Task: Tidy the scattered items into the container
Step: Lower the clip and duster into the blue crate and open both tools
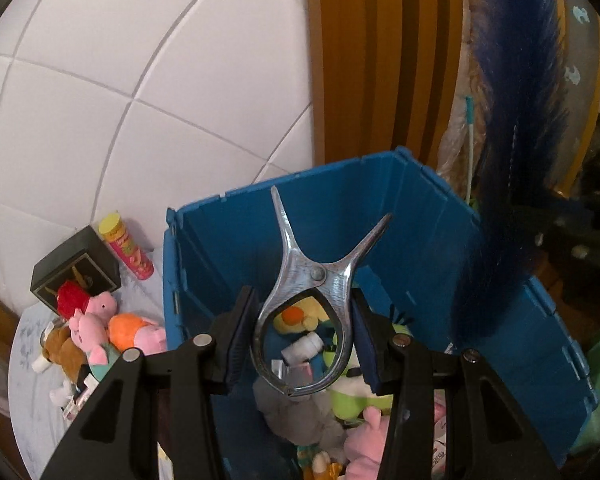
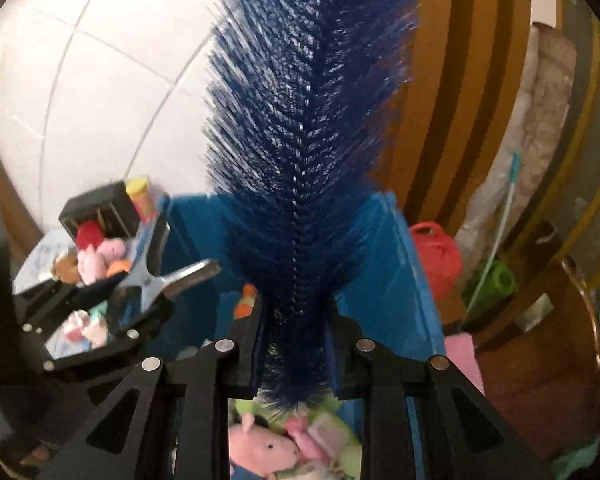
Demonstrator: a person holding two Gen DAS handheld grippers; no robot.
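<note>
My left gripper [image 1: 302, 332] is shut on a silver metal pincer tool [image 1: 316, 276], its pads pressing both sides of the oval loop. The tool's two prongs point up and away. It hangs over the open blue crate [image 1: 380, 200], which holds several plush toys and a small white bottle. My right gripper [image 2: 294, 344] is shut on the lower stem of a long blue bristle brush [image 2: 308, 120], upright over the crate [image 2: 388, 272]. The brush [image 1: 512, 160] rises at the right of the left wrist view. The left gripper [image 2: 136, 292] and its tool [image 2: 168, 276] show at the left of the right wrist view.
Left of the crate, a pale table [image 1: 32, 380] carries plush toys [image 1: 100, 320], a black box [image 1: 76, 268] and a pink can with a yellow lid [image 1: 128, 248]. A red container [image 2: 436, 256] and a green object [image 2: 496, 280] stand right of the crate. Behind are a white tiled wall and a wooden door.
</note>
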